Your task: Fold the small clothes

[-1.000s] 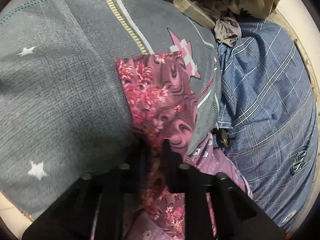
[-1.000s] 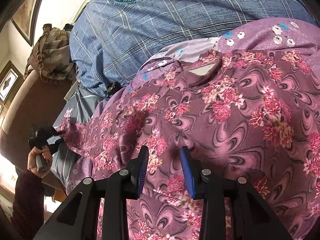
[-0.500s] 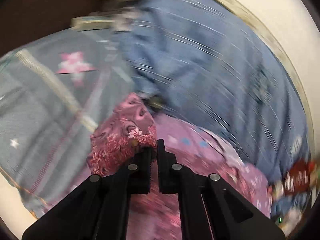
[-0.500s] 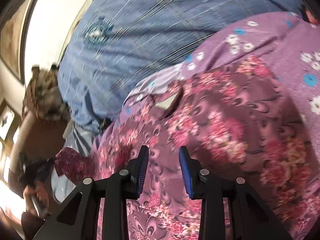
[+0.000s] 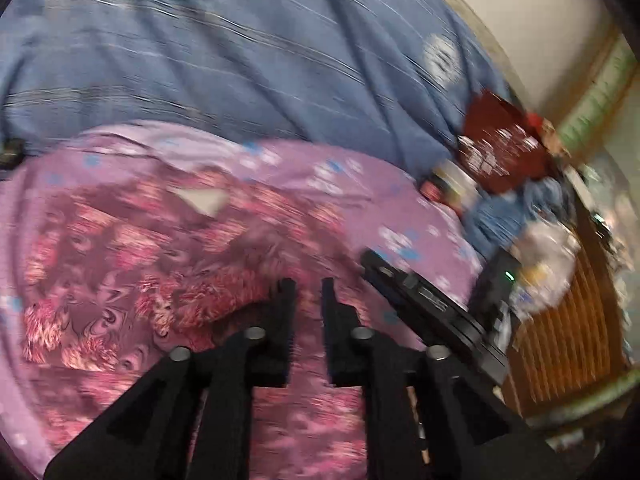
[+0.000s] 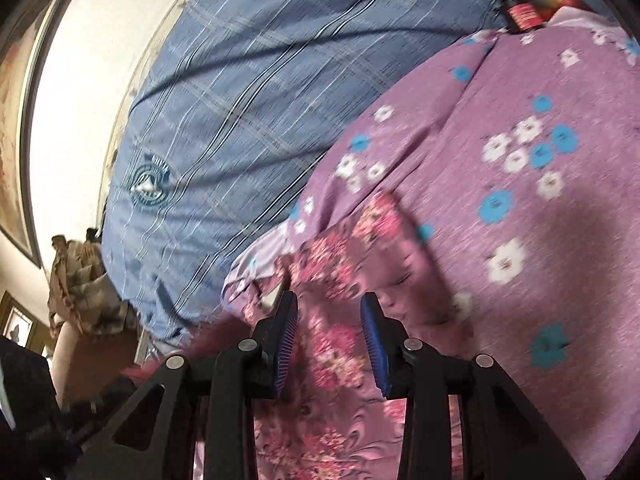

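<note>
Floral garment (image 6: 340,368) under both grippers' parted fingers (image 6: 286,332) — ungripped.

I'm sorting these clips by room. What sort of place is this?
Most likely a bedroom at home. The floral garment lies on a lilac flowered sheet beside a blue checked quilt, and framed pictures hang on the wall.

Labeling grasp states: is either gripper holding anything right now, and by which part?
Nothing is held. The left gripper and the right gripper both stand open above the pink flowered garment, no cloth pinched between their fingers.
</note>
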Demonstrator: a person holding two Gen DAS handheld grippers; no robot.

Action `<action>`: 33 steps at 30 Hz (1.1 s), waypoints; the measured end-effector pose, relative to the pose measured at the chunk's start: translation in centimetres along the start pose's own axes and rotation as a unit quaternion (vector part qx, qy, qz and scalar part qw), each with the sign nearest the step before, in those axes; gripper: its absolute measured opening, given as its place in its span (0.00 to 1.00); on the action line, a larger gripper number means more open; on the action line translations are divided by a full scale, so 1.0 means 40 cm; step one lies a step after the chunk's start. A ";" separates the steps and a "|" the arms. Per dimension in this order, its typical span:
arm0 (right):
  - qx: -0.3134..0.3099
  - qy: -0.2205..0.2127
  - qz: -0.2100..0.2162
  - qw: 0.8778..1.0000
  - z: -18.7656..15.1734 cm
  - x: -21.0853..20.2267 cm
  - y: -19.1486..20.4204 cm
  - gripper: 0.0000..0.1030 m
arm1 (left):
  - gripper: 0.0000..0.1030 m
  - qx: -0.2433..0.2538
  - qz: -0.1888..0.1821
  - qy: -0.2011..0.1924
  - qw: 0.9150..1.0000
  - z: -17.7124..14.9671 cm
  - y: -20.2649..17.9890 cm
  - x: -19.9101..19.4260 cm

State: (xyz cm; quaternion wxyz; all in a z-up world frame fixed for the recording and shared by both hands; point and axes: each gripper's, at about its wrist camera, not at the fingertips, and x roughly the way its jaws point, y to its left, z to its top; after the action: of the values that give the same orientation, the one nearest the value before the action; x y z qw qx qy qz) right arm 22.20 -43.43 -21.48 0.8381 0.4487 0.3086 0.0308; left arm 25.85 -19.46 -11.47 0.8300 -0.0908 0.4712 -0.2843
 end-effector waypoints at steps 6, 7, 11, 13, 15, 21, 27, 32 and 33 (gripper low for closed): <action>0.001 0.037 0.022 0.999 -0.003 0.021 0.005 0.55 | 0.70 -0.003 0.019 -0.075 0.997 -0.001 0.073 -0.122; -0.003 0.045 0.021 0.999 -0.008 0.029 0.011 0.55 | 0.73 -0.012 0.029 -0.087 0.996 0.002 0.106 -0.141; -0.013 0.105 0.039 0.994 -0.042 0.080 0.036 0.57 | 0.78 -0.047 0.130 -0.108 0.985 -0.025 0.257 -0.167; -0.024 0.141 0.043 0.989 -0.069 0.113 0.055 0.57 | 0.78 -0.072 0.163 -0.094 0.980 -0.055 0.336 -0.152; -0.038 0.161 0.030 0.986 -0.090 0.142 0.073 0.57 | 0.78 -0.097 0.188 -0.070 0.975 -0.090 0.407 -0.132; -0.145 0.192 -0.039 0.970 -0.172 0.206 0.164 0.42 | 0.78 -0.111 0.232 -0.043 0.965 -0.149 0.494 -0.096; -0.225 0.128 -0.095 0.961 -0.179 0.164 0.198 0.08 | 0.78 -0.107 0.255 0.015 0.961 -0.171 0.526 -0.026; -0.183 0.075 -0.061 0.978 -0.106 0.085 0.169 0.17 | 0.78 -0.077 0.248 -0.003 0.966 -0.173 0.485 -0.032; -0.155 0.099 -0.079 0.980 -0.095 0.103 0.137 0.24 | 0.78 -0.056 0.271 0.004 0.961 -0.175 0.473 -0.016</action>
State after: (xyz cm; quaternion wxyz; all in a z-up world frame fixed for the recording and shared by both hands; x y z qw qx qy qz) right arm 24.69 -36.02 -20.83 0.8624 0.2824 0.4164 0.0559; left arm 27.07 -2.72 -22.72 0.8677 -0.0051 0.4965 -0.0227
